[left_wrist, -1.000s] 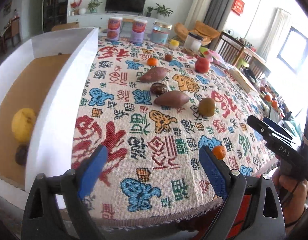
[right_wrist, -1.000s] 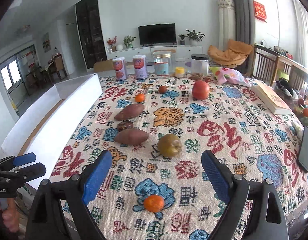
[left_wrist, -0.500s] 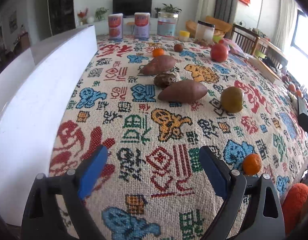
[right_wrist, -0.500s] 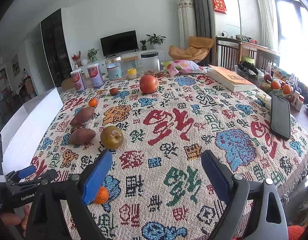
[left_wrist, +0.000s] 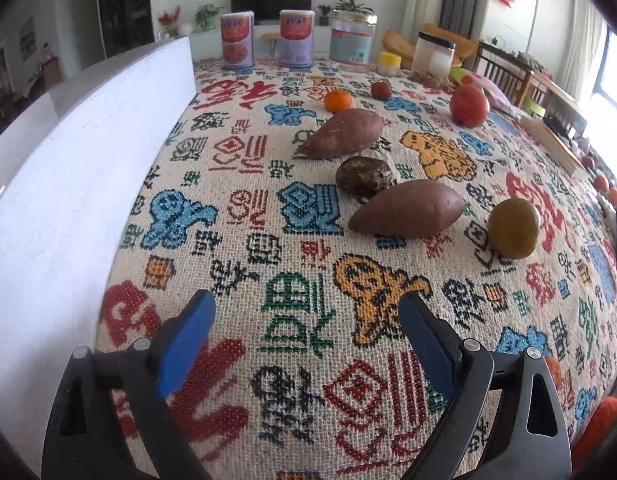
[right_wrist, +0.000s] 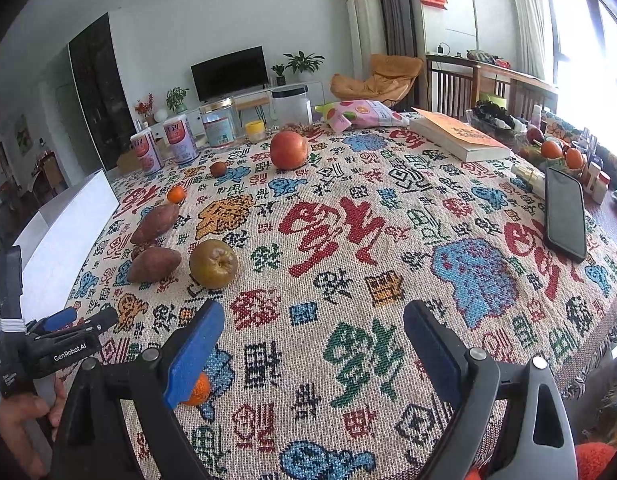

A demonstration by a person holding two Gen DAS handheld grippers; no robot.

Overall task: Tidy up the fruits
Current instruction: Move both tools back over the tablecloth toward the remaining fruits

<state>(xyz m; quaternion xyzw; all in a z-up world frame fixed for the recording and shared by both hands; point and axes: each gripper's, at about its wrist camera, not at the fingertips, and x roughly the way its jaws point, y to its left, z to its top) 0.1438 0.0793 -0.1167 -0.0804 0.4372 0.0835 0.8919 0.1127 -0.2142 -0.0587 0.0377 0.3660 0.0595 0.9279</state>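
Both grippers hanging low over the tablecloth, nothing grabbed

Left gripper and right gripper have tongs spread apart; near sweet potato and pear sit ahead.

A home living room is showing here. A television is sitting on a low white cabinet among potted plants, while a cushioned lounge chair is resting near curtains.
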